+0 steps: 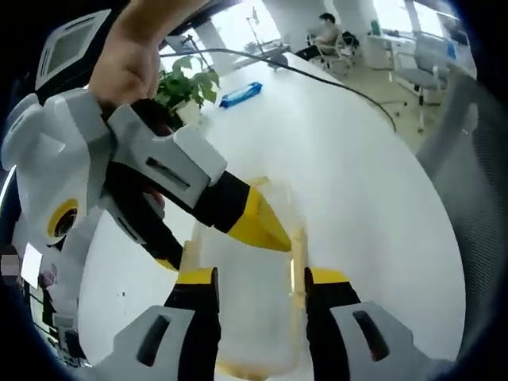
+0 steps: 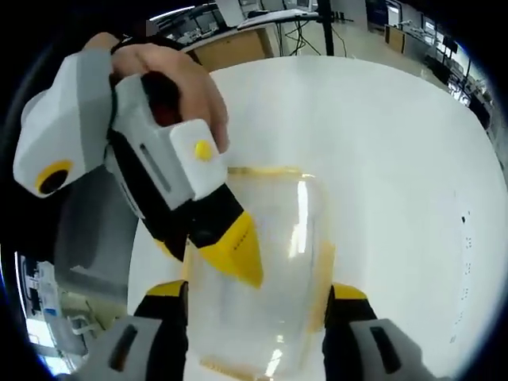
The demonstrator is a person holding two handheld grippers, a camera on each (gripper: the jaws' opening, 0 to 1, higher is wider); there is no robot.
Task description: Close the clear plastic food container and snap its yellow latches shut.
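Observation:
The clear plastic food container (image 1: 254, 317) lies on the white table (image 1: 349, 175) with its lid on. A yellow latch (image 1: 298, 270) shows along its right side. My left gripper (image 1: 260, 279) is open, one jaw at each long side of the container. From the opposite end, my right gripper (image 1: 221, 248) reaches in, held by a hand, with its yellow-tipped fingers spread over the lid. In the right gripper view the container (image 2: 270, 238) sits between my right gripper's (image 2: 255, 290) open jaws. There the left gripper (image 2: 201, 252) points down onto the lid, and a yellow latch (image 2: 325, 270) is visible.
At the far end of the table are a potted plant (image 1: 190, 83), a blue packet (image 1: 240, 95) and a black cable (image 1: 341, 83). A person (image 1: 325, 36) sits among office chairs beyond. A grey chair (image 2: 95, 230) stands by the table edge.

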